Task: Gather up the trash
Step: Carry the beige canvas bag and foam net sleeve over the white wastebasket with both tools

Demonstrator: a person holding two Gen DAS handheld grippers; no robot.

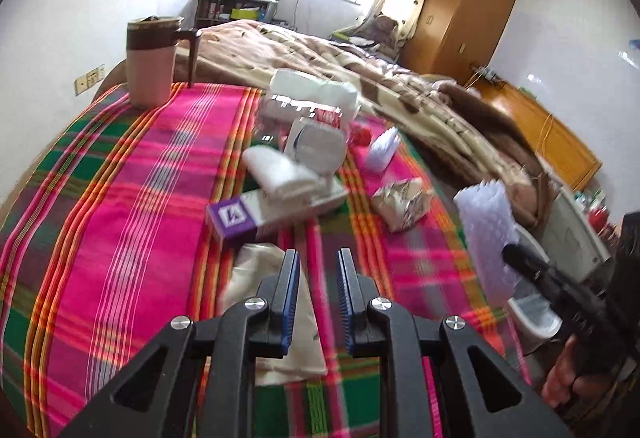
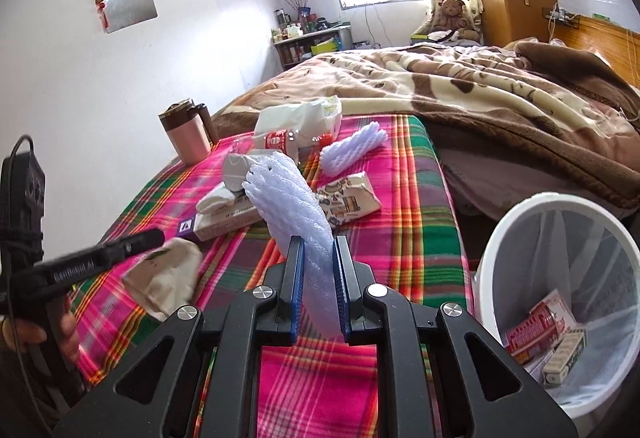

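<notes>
My right gripper [image 2: 318, 242] is shut on a white foam net sleeve [image 2: 288, 205], which stands up from its pads above the plaid blanket [image 2: 400, 238]. In the left wrist view that gripper [image 1: 520, 258] and the sleeve [image 1: 488, 226] show at the right. My left gripper [image 1: 320, 262] hovers over a beige paper bag [image 1: 256, 278], its jaws close together with nothing between them. Ahead lie a purple-and-white box [image 1: 256, 213], a crumpled patterned wrapper [image 1: 400, 201], a second foam net [image 1: 382, 149] and a red-labelled bottle [image 2: 280, 141]. A white bin [image 2: 492, 238] with a clear liner stands at the right.
A pink mug [image 1: 150, 61] stands at the blanket's far left corner. A white plastic pack [image 1: 312, 89] and a rolled white cloth [image 1: 280, 173] lie among the litter. A brown patterned duvet [image 2: 480, 89] covers the bed behind. Boxes [image 2: 536, 326] lie inside the bin.
</notes>
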